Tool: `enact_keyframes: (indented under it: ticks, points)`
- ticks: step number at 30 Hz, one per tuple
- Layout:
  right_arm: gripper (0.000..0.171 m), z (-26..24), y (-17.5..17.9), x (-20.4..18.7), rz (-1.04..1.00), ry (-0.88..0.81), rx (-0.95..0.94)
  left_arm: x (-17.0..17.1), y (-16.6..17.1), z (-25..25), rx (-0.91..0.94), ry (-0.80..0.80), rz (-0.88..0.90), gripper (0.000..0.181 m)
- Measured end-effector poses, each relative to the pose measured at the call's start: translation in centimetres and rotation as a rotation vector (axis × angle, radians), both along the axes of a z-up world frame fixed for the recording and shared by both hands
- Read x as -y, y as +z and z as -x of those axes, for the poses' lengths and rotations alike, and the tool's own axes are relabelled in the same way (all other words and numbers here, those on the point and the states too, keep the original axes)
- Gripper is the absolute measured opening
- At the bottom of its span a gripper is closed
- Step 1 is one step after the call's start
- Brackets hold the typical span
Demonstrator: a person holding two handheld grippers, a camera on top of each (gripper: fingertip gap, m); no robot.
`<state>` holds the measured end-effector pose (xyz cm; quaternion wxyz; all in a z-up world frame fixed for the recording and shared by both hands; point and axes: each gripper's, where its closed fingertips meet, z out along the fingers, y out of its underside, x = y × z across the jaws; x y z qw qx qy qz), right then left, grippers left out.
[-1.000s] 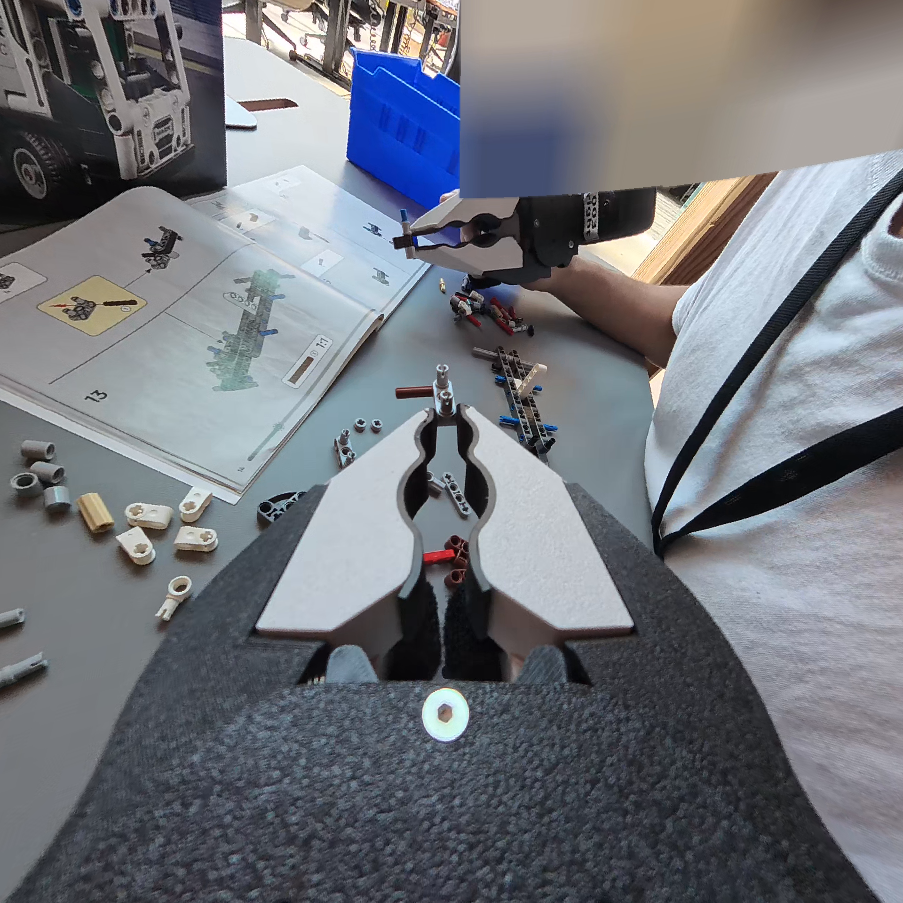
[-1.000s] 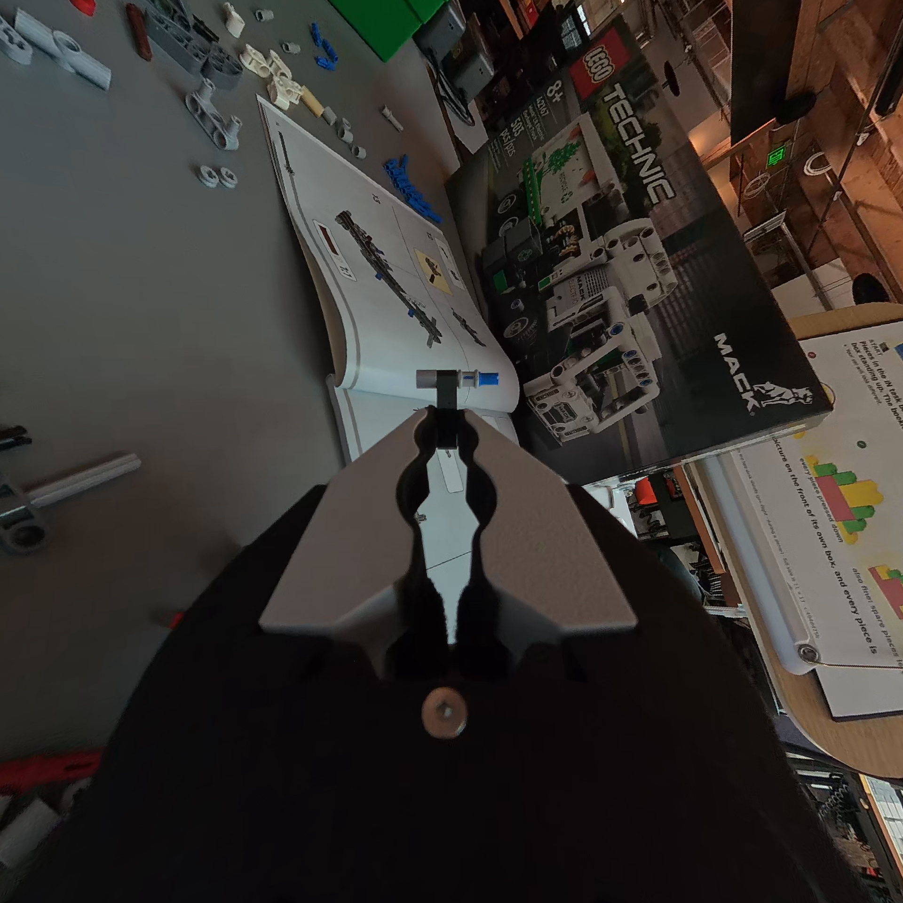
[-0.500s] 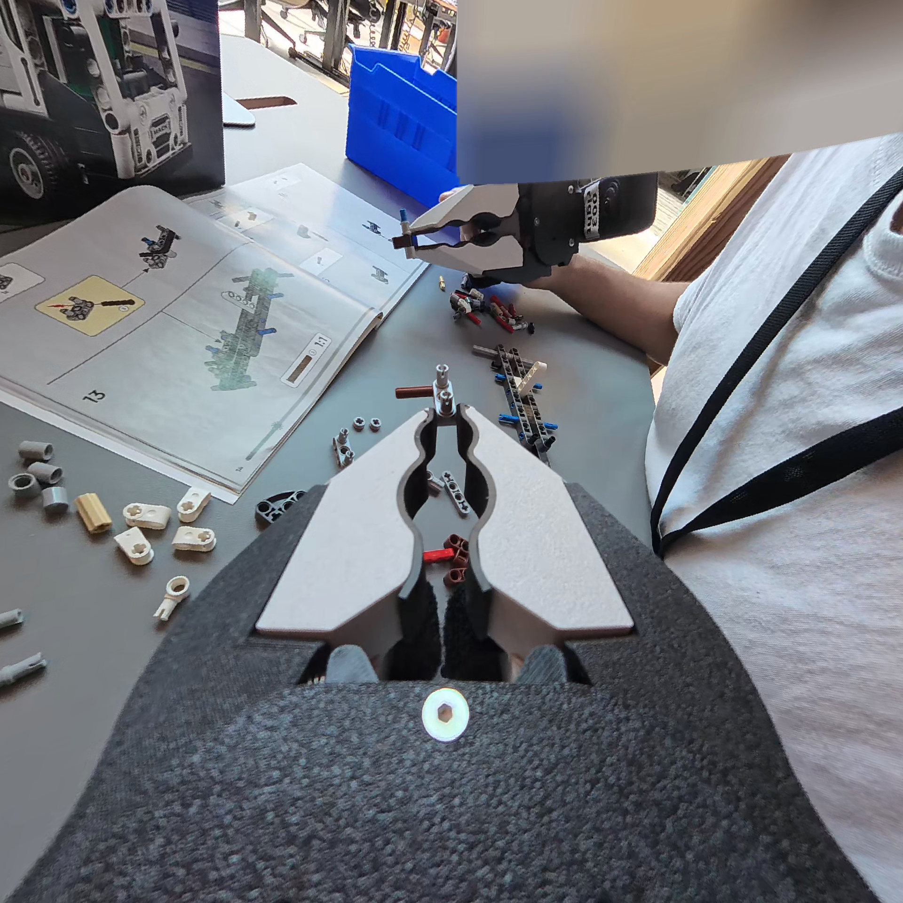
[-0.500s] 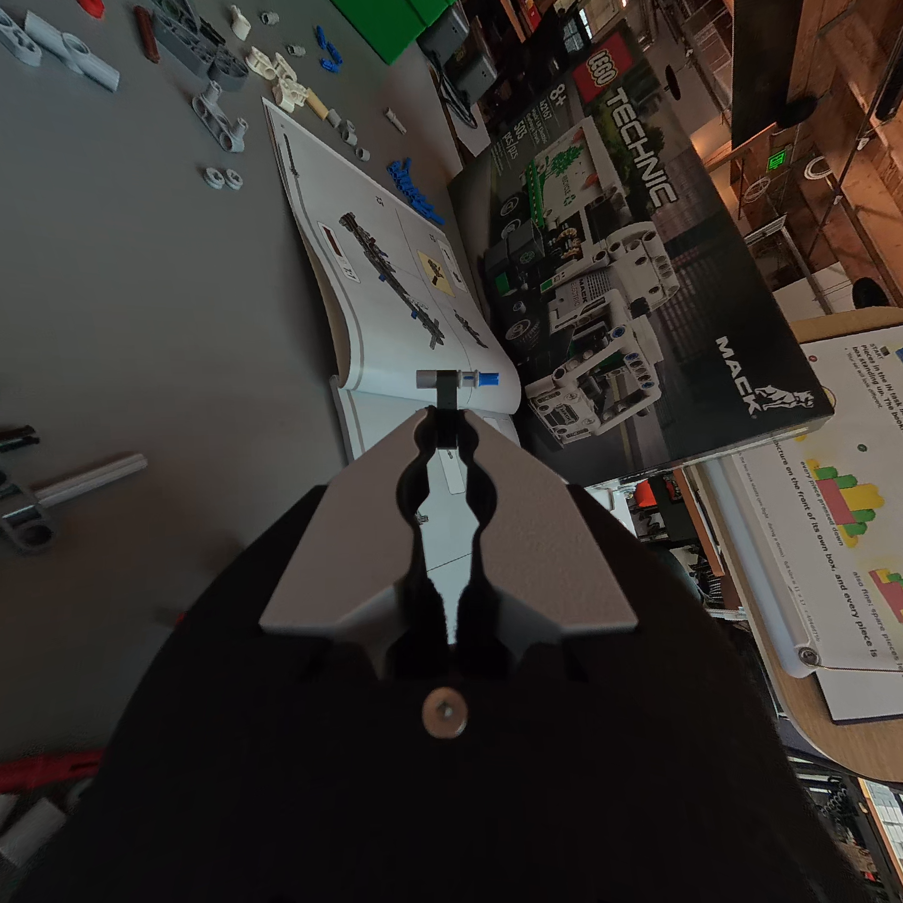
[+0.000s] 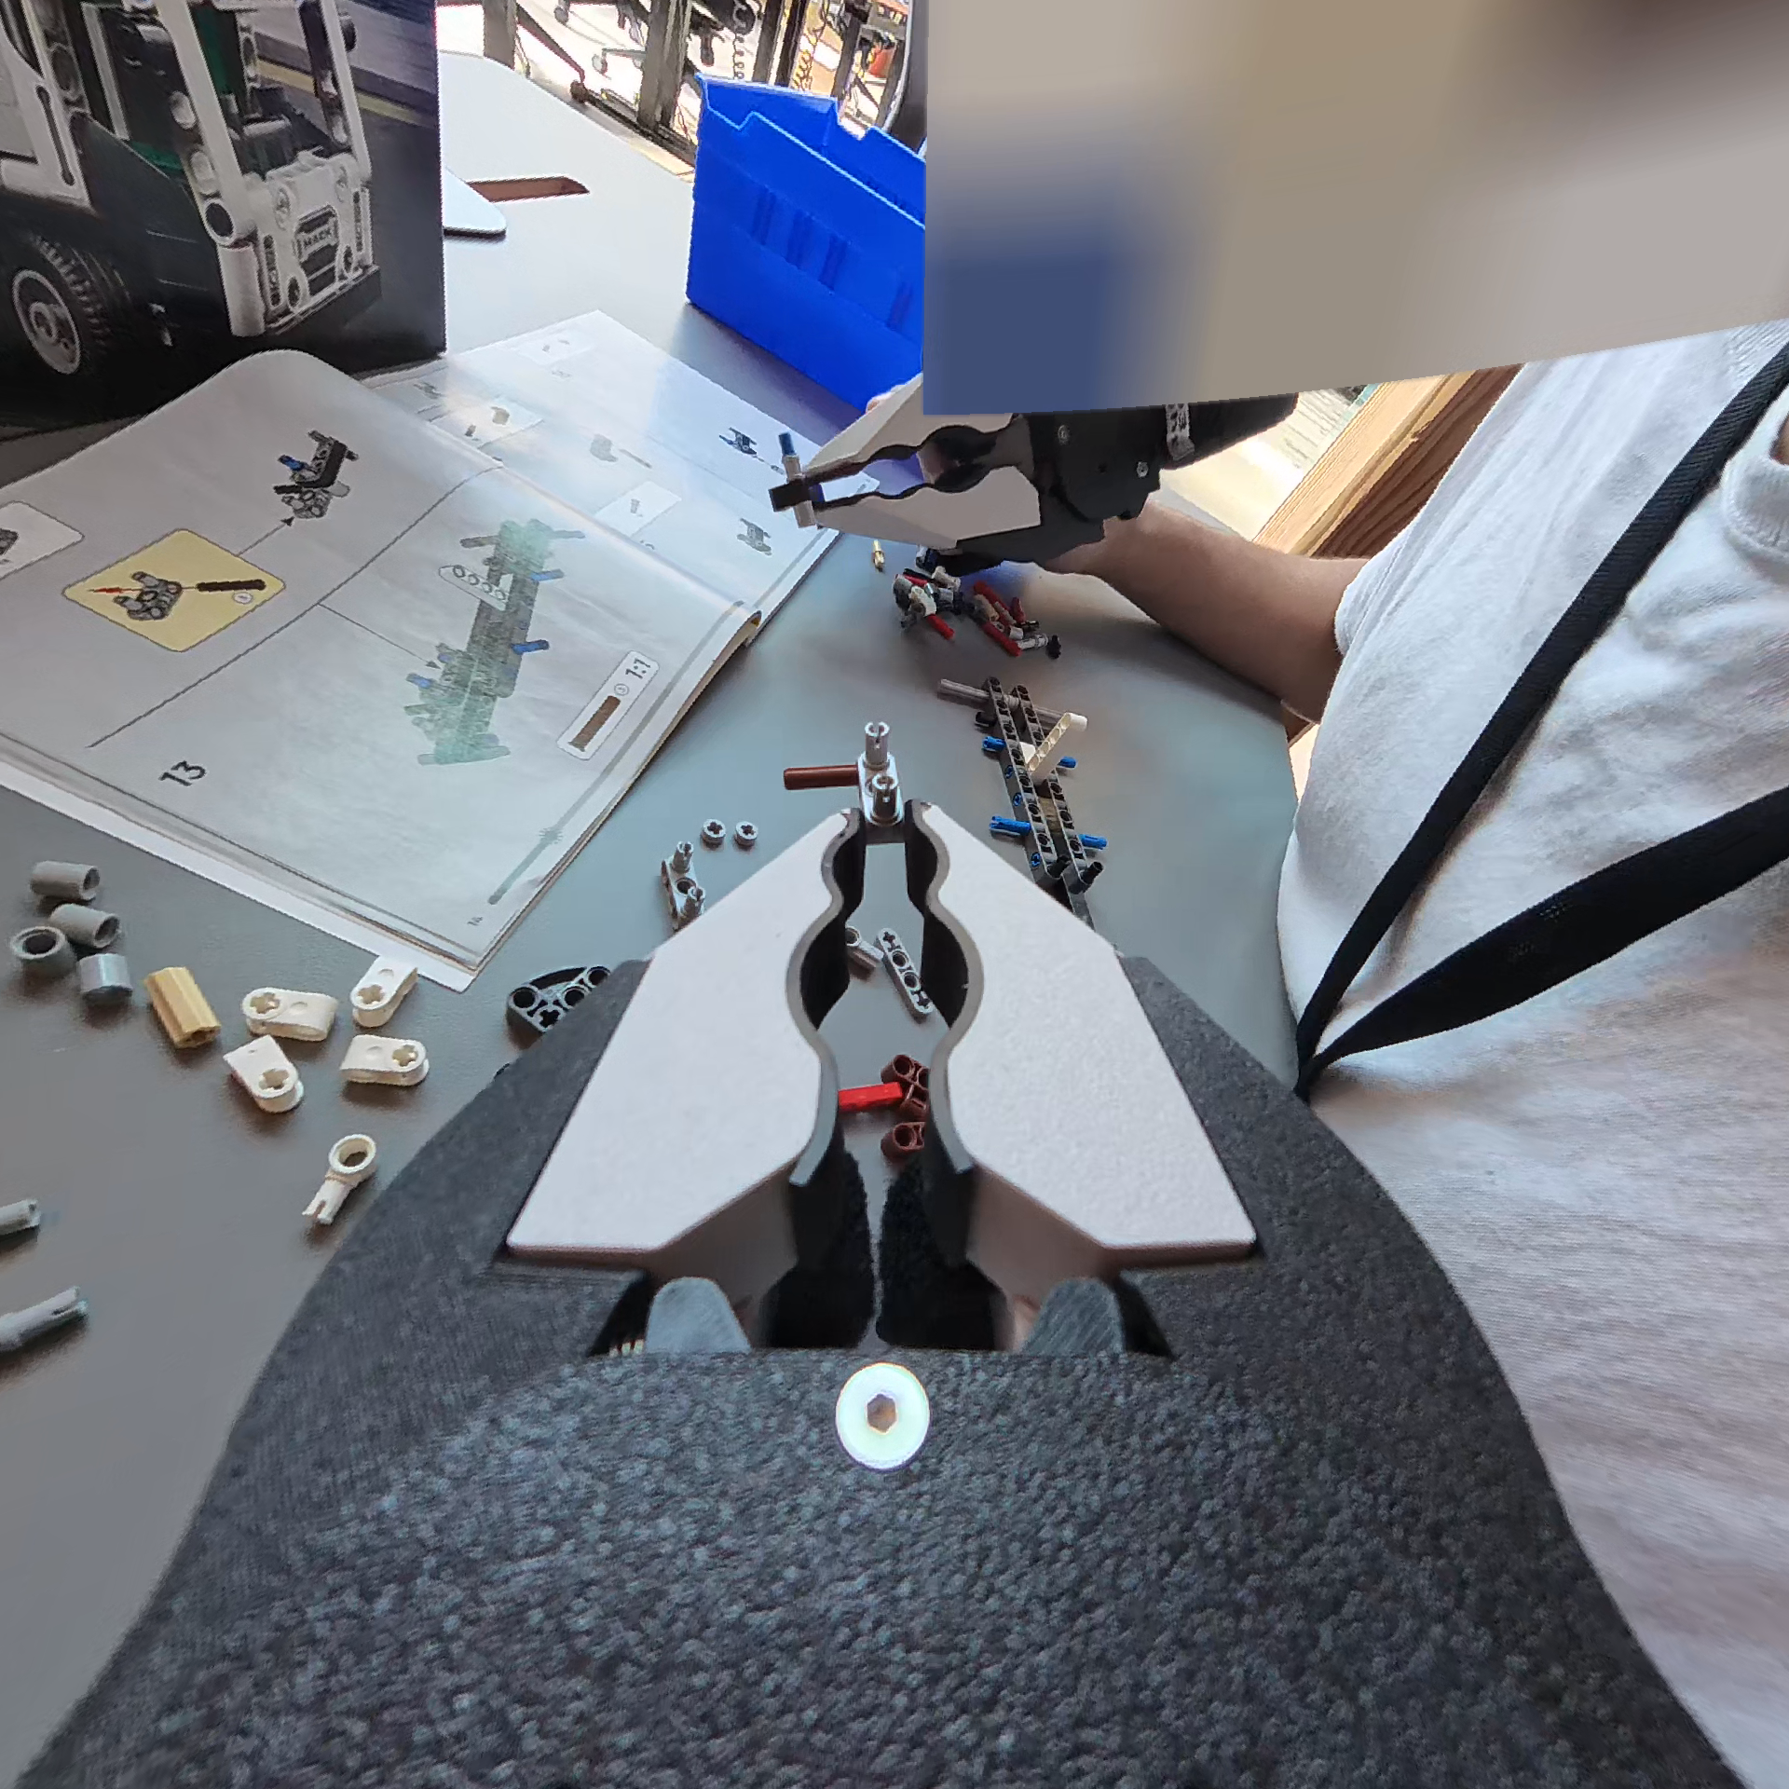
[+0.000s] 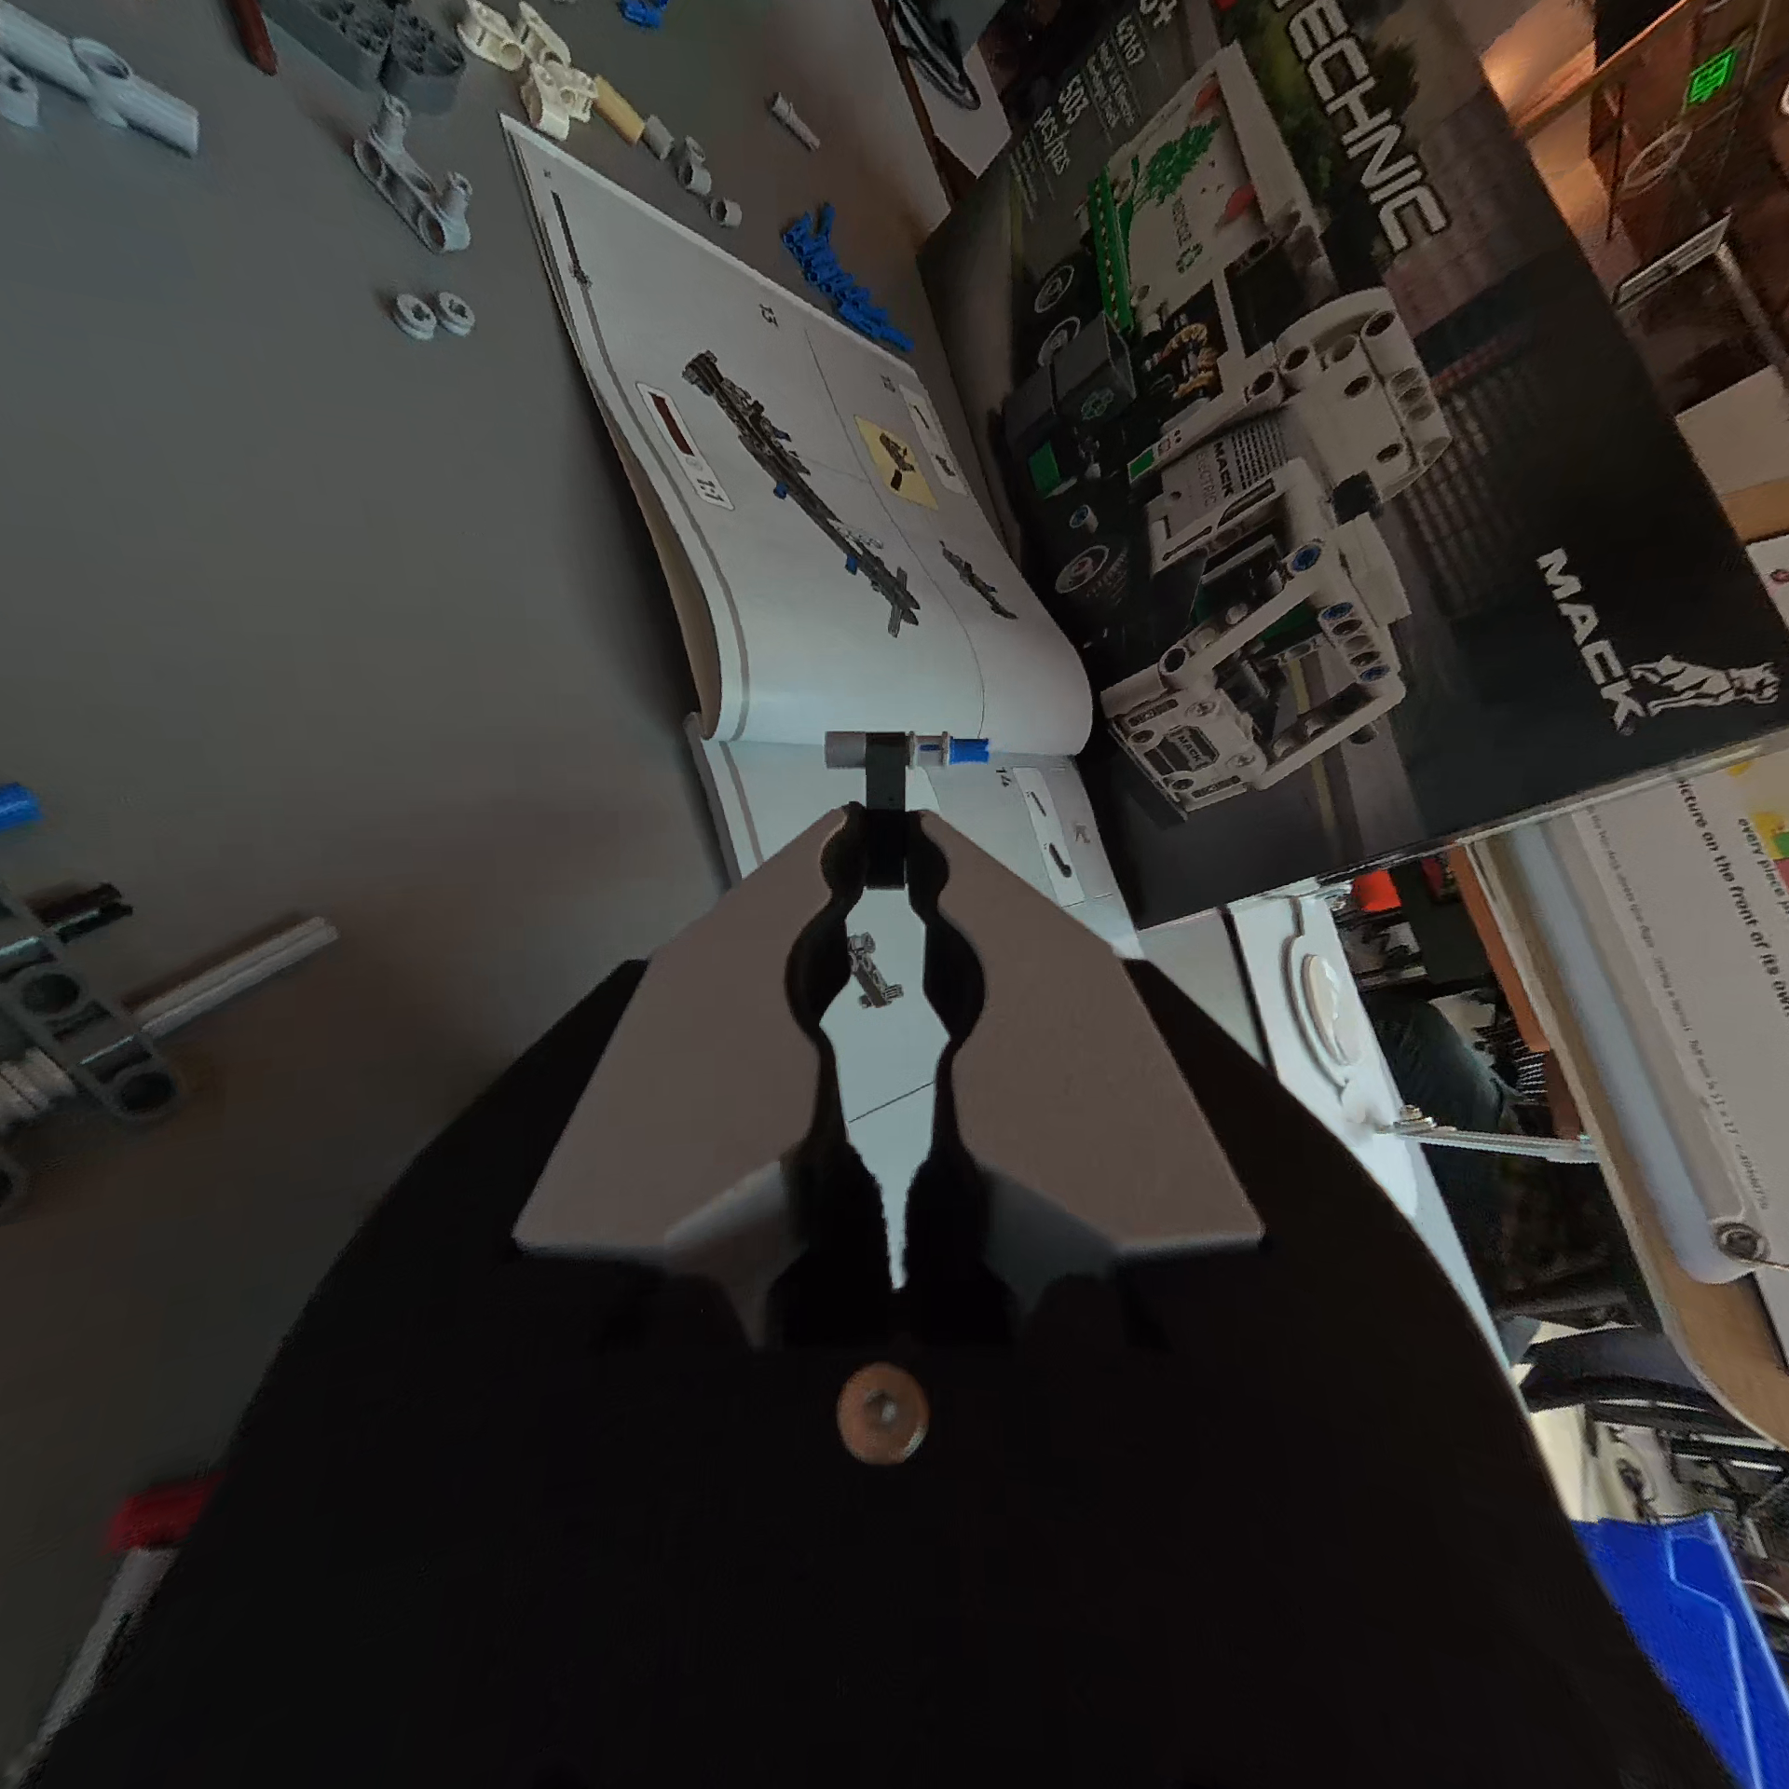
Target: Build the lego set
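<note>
Holding my left gripper (image 5: 881,818) above the grey table (image 5: 600,252), I am pinching a small grey connector (image 5: 879,786) between nearly closed fingertips; a brown axle (image 5: 819,775) is sticking out of it toward nine o'clock and a grey pin is standing up at its twelve o'clock end. My right gripper (image 6: 879,823) is likewise clamped almost shut, gripping a short black piece (image 6: 885,811) that is carrying a crosswise pin, grey at its nine o'clock end and blue at its three o'clock end. In the left wrist view that same right gripper (image 5: 802,484) is hanging at about one o'clock from my left one, well apart from it, over the three o'clock edge of the open instruction booklet (image 5: 407,620). The long dark beam assembly (image 5: 1041,789) with blue pins is lying on the table just beside my left fingertips, at two o'clock from them. A cluster of red and black pieces (image 5: 968,610) is lying farther off at one o'clock, near the person's forearm. White connectors (image 5: 319,1036), a tan piece (image 5: 181,1007) and grey sleeves (image 5: 73,929) are lying scattered at nine o'clock, near the booklet's six o'clock edge. The set's box (image 5: 194,174) is standing at eleven o'clock behind the booklet, and a blue bin (image 5: 794,242) is sitting at twelve o'clock. Through the gap behind my left fingers I am seeing small red and dark red pieces (image 5: 895,1099) on the table.
</note>
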<state>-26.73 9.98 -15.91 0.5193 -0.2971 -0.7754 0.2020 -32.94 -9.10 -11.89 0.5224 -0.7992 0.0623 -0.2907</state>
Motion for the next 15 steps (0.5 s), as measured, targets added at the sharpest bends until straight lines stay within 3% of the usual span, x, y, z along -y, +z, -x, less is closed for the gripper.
enact_keyframes:
  ticks: [15]
  points:
    - [0.004, -0.3, 1.3, 1.3, 0.054, 0.05, -0.034, -0.4, 0.1, -0.2, -0.025, 0.014, -0.008, 0.006]
